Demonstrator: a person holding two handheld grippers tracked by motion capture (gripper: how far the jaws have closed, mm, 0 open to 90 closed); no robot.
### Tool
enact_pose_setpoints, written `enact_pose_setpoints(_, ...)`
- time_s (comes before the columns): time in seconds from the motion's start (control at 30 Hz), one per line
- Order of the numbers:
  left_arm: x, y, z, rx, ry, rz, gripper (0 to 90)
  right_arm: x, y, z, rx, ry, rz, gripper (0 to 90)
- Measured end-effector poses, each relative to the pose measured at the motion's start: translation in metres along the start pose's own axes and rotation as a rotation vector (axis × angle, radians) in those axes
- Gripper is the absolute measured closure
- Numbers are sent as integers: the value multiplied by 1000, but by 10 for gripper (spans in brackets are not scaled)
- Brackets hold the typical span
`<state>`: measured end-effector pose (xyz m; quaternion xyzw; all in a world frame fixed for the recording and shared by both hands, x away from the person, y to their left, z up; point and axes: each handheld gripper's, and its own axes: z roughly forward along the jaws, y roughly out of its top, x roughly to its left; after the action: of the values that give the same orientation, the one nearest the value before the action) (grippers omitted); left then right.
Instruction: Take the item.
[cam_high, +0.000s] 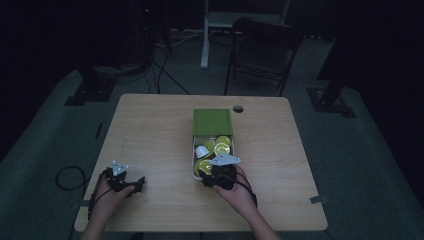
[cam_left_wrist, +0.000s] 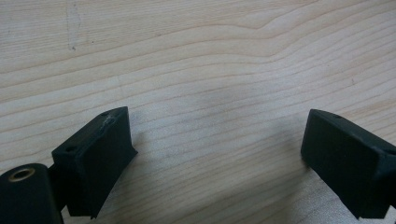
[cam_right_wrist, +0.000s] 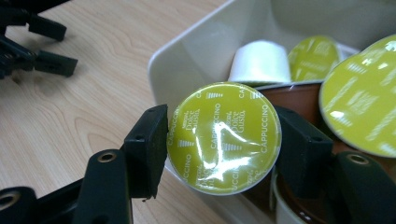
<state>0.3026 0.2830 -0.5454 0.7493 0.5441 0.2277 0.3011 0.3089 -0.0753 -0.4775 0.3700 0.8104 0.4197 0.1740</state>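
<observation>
A capsule with a yellow-green foil lid printed "Cappuccino" (cam_right_wrist: 219, 154) stands between the jaws of my right gripper (cam_right_wrist: 222, 131), which is shut on its rim at the near corner of a white box (cam_right_wrist: 187, 51). Inside the box lie a white capsule (cam_right_wrist: 259, 60) and more green-lidded capsules (cam_right_wrist: 362, 102). In the high view the right gripper (cam_high: 207, 173) sits at the near end of the box (cam_high: 193, 150), whose green lid (cam_high: 212, 121) covers its far half. My left gripper (cam_left_wrist: 217, 140) is open over bare wood, at the table's near left (cam_high: 137, 185).
The wooden table (cam_high: 150, 130) has a cable hole (cam_high: 238, 108) near its far edge. A dark chair (cam_high: 260, 50) and a white stand leg (cam_high: 205, 35) are behind it. A cable loop (cam_high: 67, 177) lies on the floor at the left.
</observation>
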Motion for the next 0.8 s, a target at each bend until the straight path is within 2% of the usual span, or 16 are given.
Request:
enact_pose_setpoints(0.47,0,0,0,0,0,0,93,-5,13,-23,-38,11,-19,398)
enact_pose_setpoints(0.8,0,0,0,0,0,0,93,-16,19,-43,-78,-6,-4,399)
